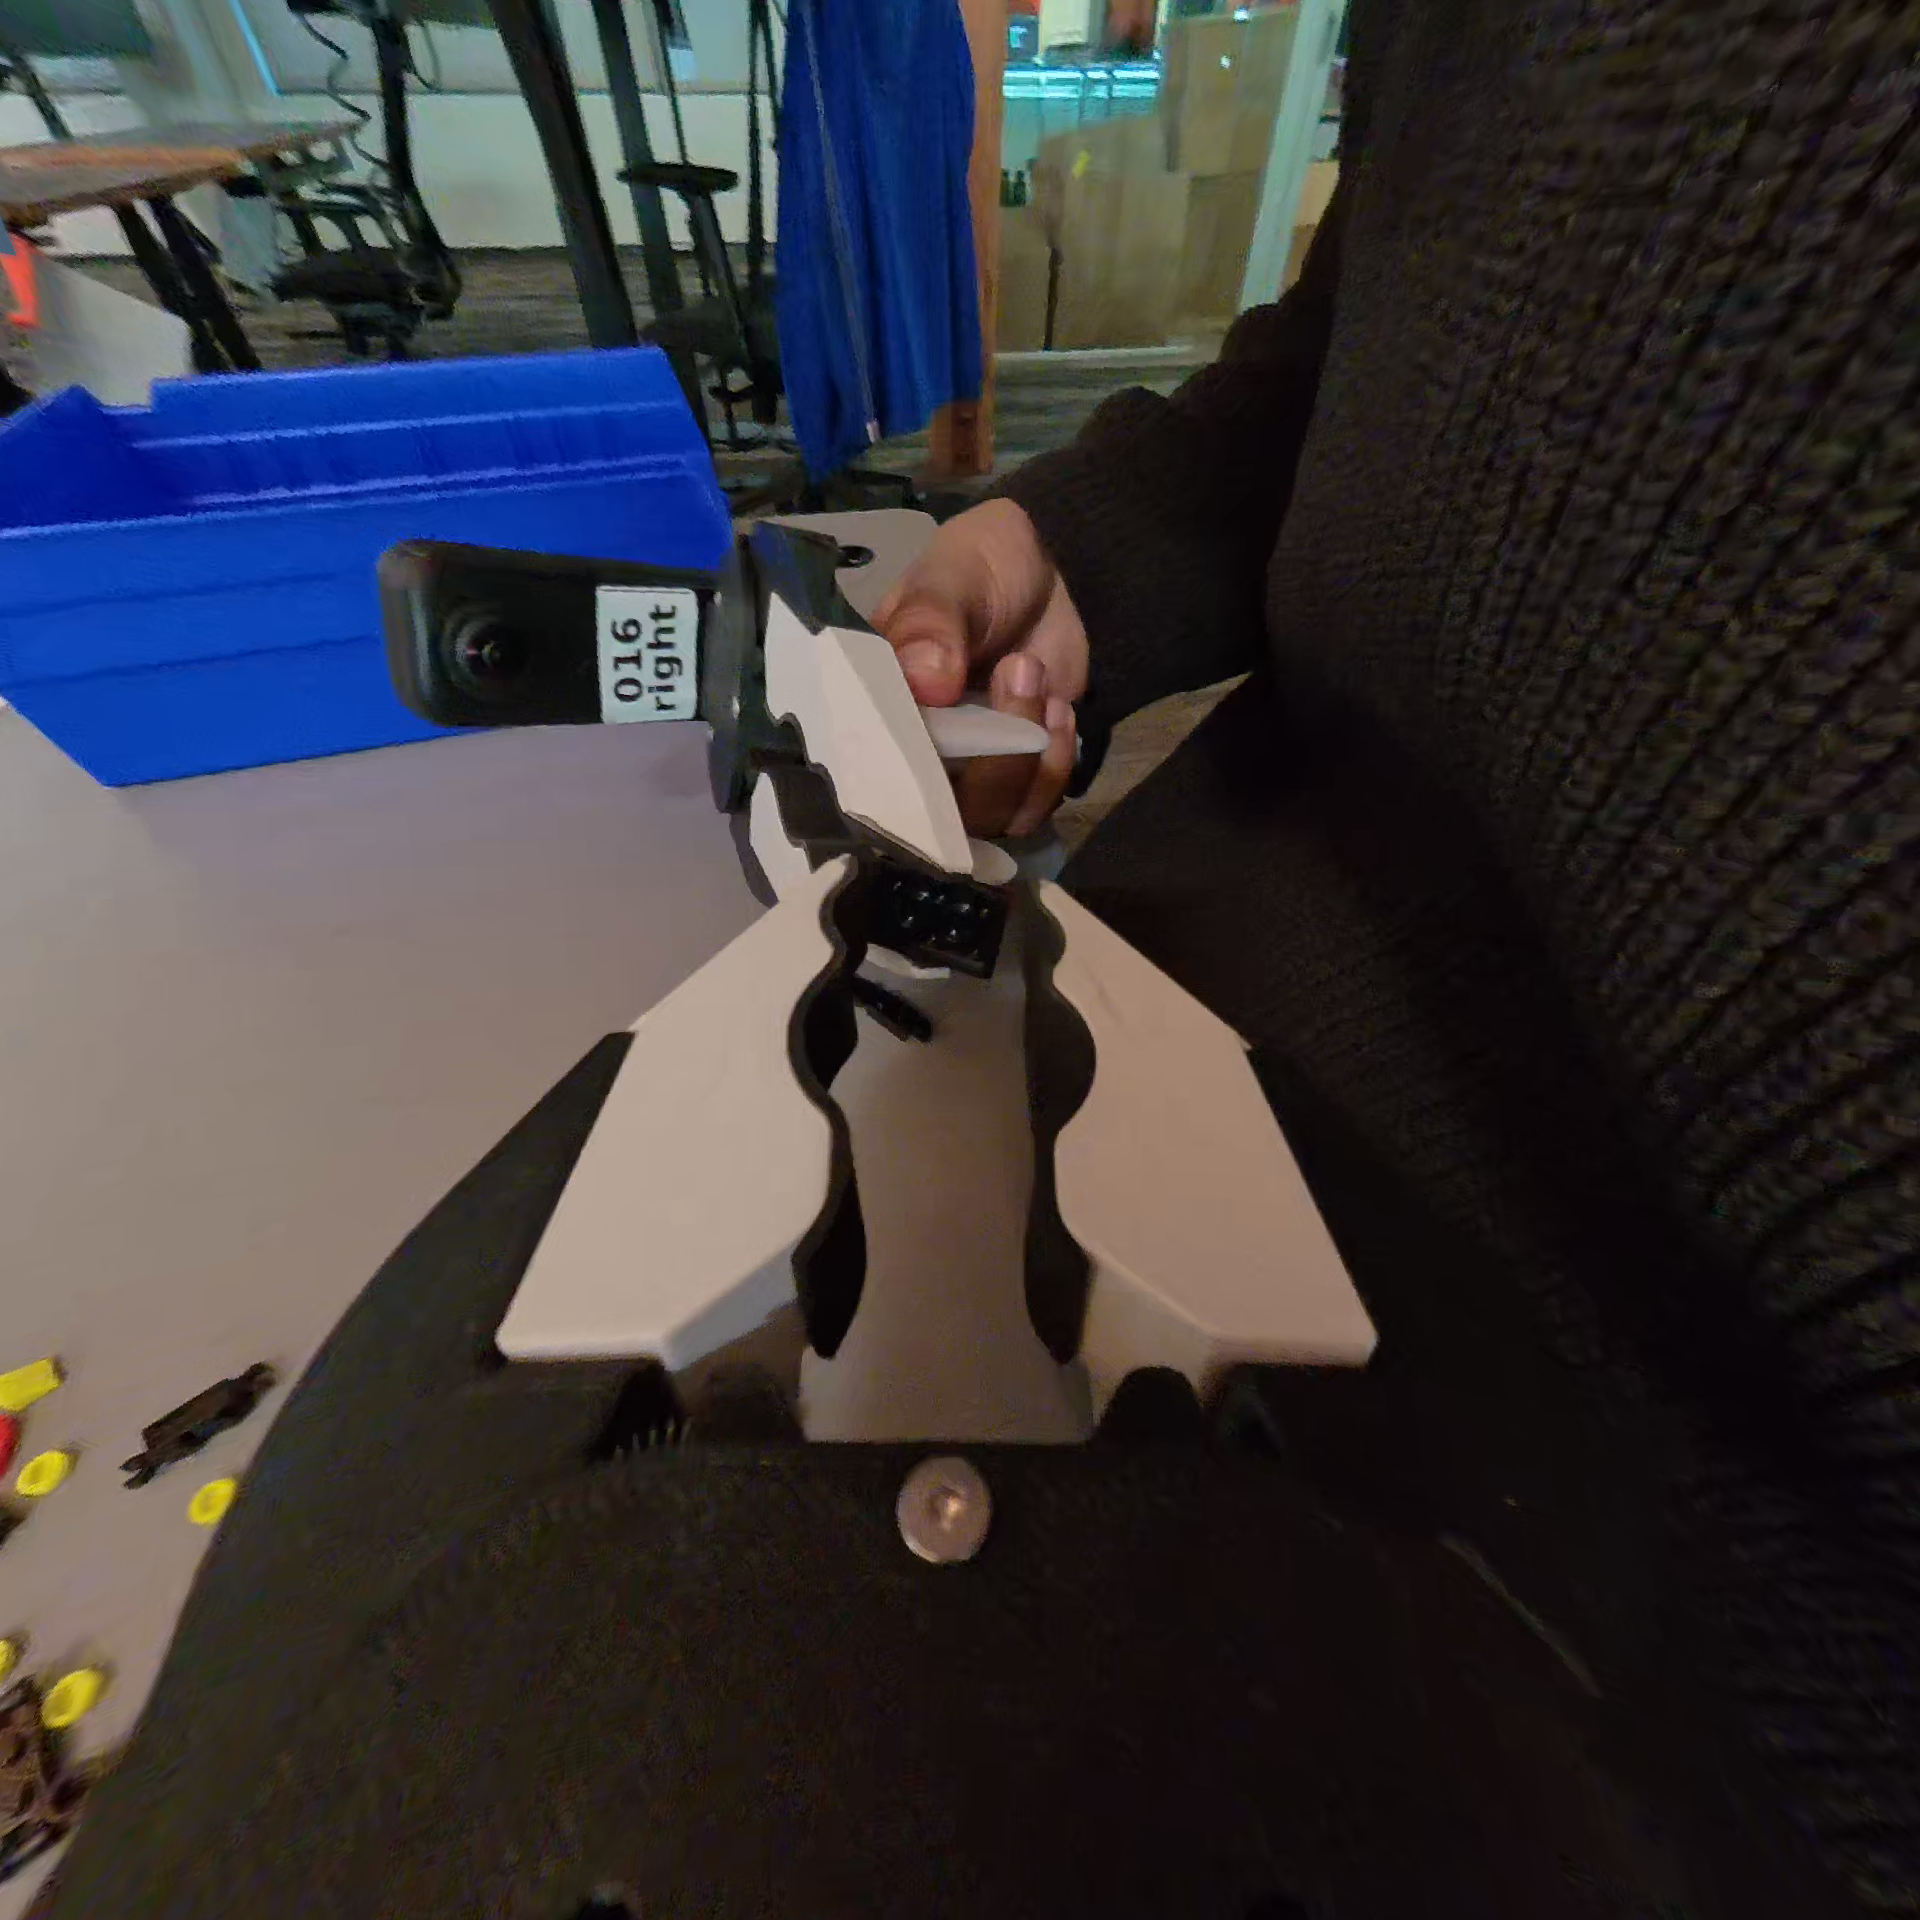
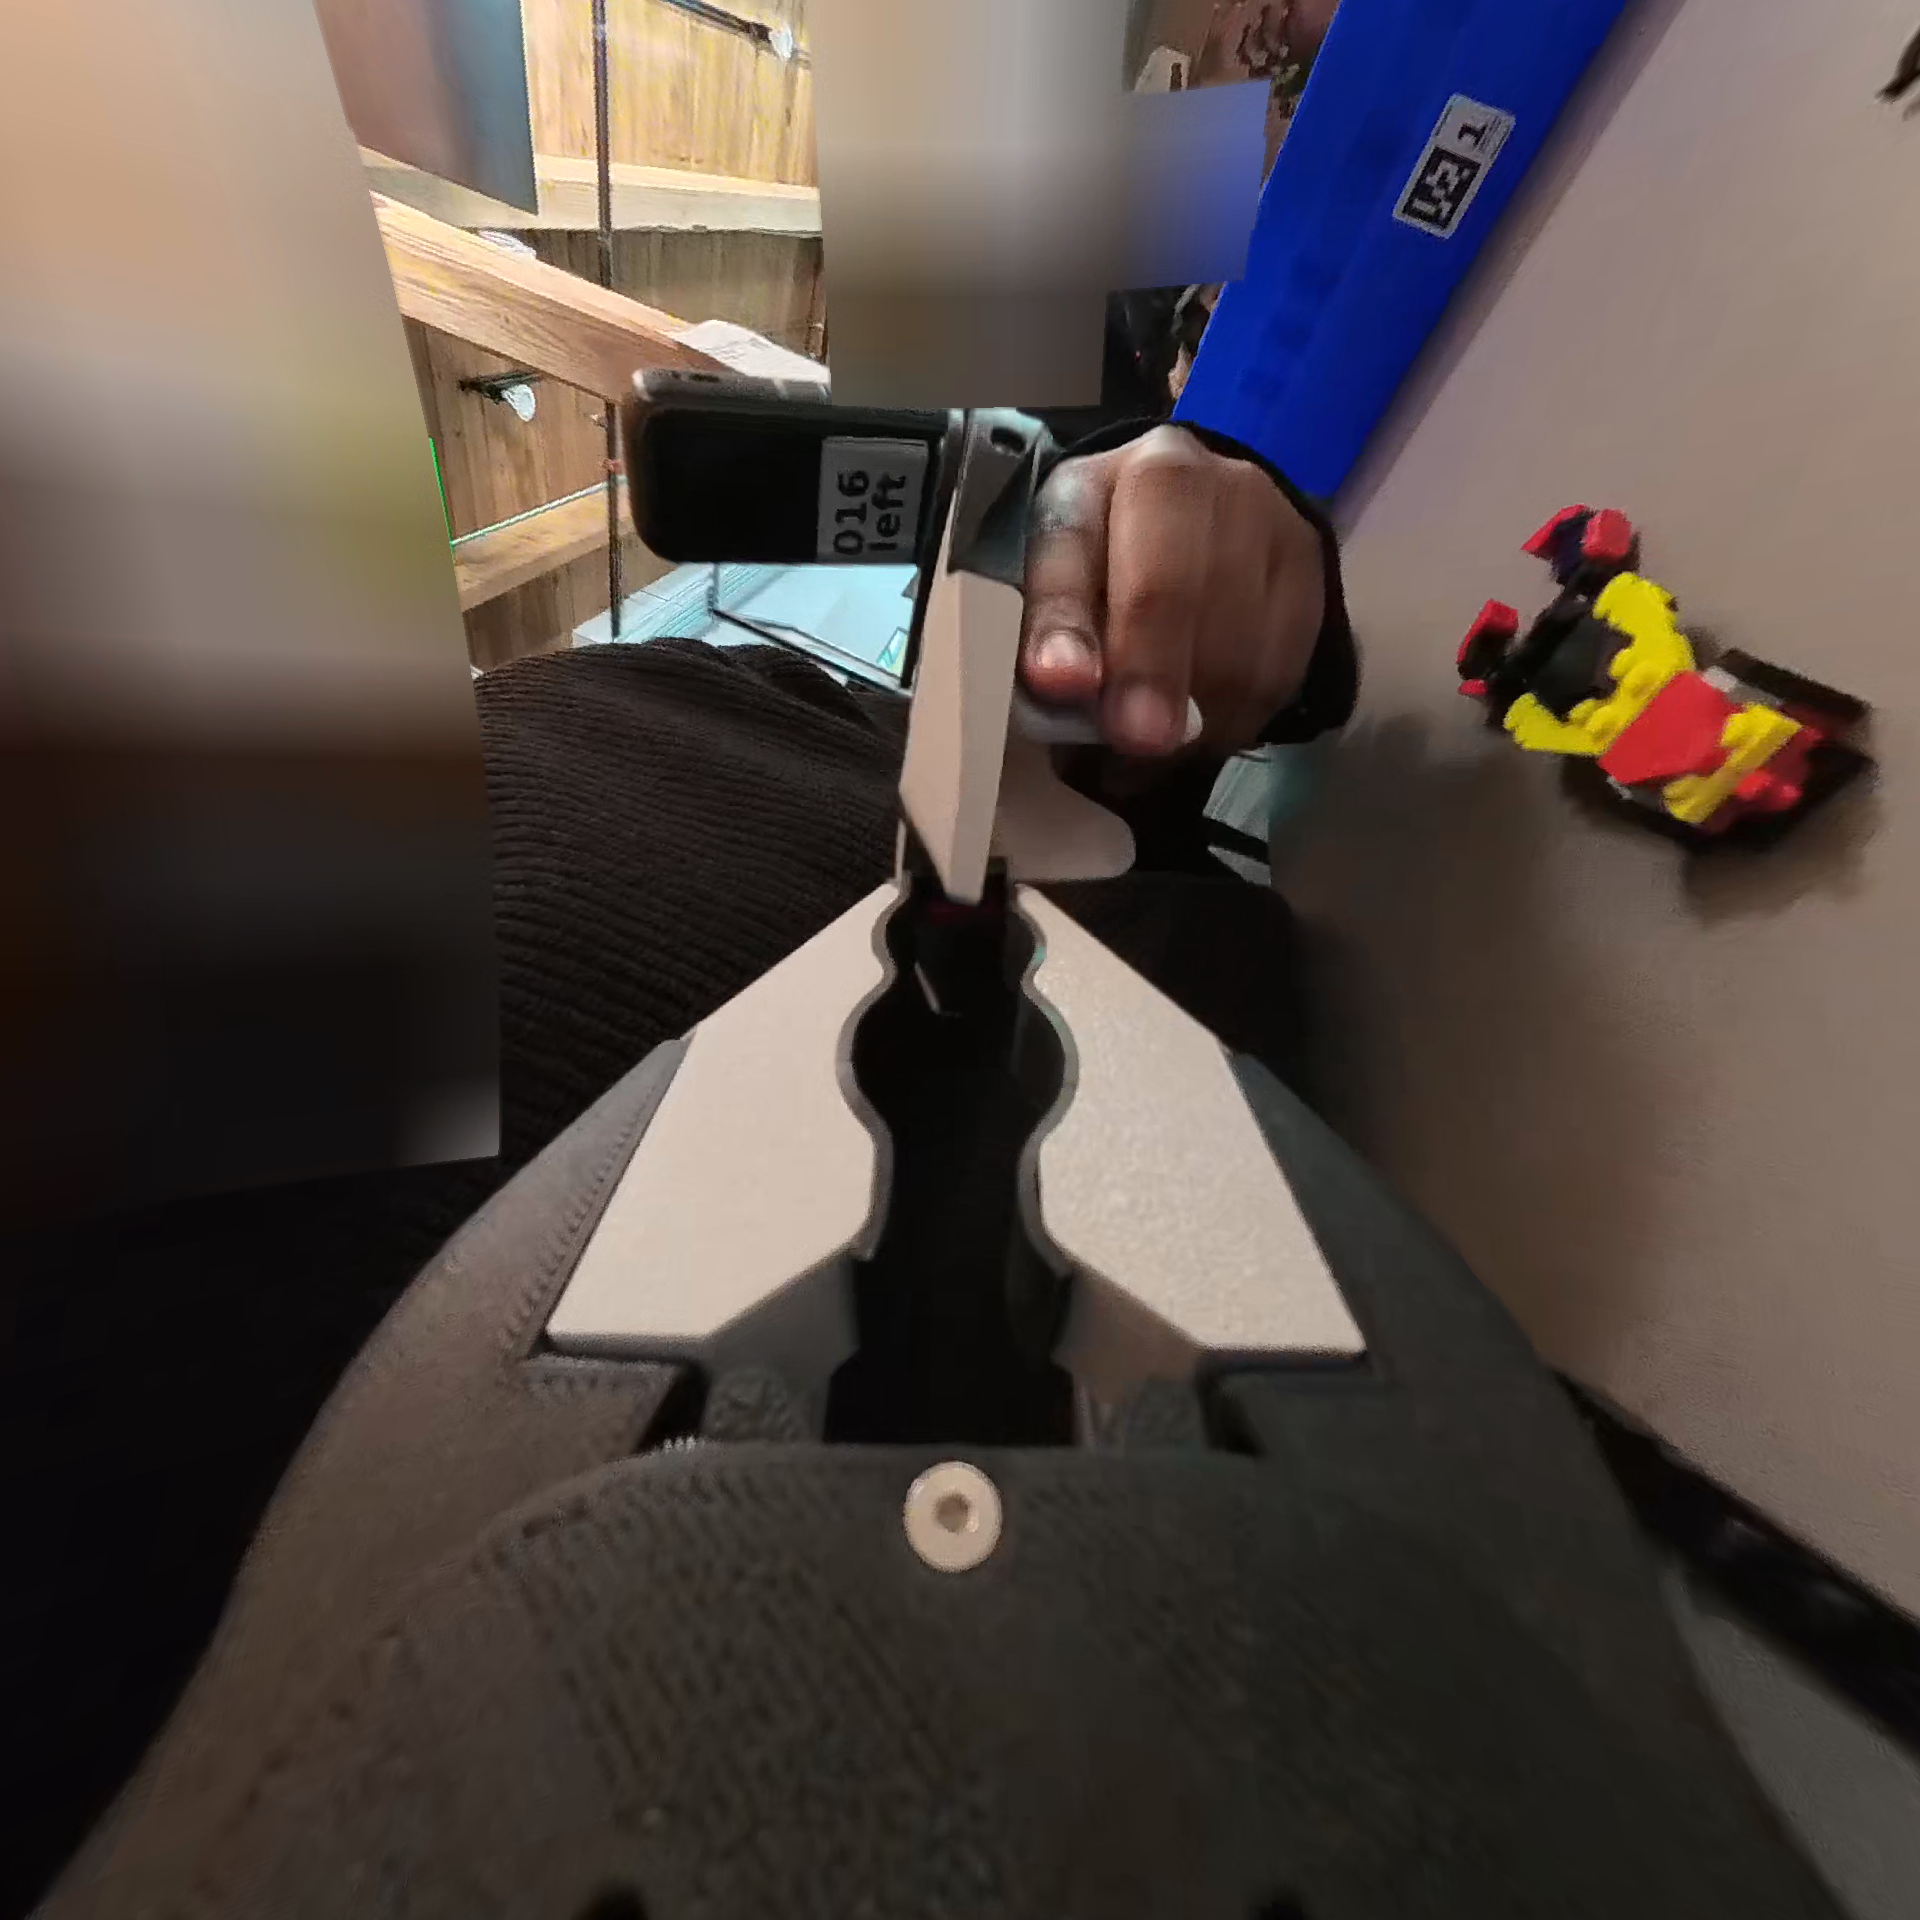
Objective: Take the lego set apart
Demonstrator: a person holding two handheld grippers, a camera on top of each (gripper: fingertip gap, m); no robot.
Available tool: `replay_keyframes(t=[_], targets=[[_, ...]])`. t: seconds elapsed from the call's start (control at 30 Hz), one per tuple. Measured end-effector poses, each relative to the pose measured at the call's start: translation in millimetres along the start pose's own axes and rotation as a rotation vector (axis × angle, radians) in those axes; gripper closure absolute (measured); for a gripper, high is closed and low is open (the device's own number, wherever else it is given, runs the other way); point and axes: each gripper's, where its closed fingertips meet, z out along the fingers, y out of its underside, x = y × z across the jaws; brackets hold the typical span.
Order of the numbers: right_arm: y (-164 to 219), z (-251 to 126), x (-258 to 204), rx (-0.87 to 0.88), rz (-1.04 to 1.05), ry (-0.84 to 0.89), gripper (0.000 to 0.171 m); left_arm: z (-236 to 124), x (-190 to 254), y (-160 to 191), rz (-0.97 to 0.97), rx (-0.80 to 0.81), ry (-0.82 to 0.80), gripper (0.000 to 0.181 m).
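1. Left gripper (image 1: 930,925) and right gripper (image 2: 956,920) both clamped on small black lego piece (image 1: 935,920), tip to tip above table (image 1: 312,987).
2. Red-and-yellow lego model (image 2: 1652,707) lying well apart, near blue bin (image 1: 312,540).

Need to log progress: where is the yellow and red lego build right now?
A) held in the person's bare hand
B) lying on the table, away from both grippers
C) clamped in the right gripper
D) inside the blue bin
B. In the right wrist view the yellow and red lego build lies on the table, off to the side of the right gripper and left gripper, which meet on a small black piece.
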Motion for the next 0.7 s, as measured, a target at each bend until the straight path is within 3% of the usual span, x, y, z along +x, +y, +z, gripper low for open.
replay_keyframes(t=[0.27,0.7], targets=[[17,5,-1,-0.100,0.018,-0.010,0.156,5,16,8,0.012,-0.040,0.086,0.156],[-9,-2,-15,0.046,-0.052,-0.031,0.156,-1,-14,-12,0.084,0.015,-0.141,0.156]])
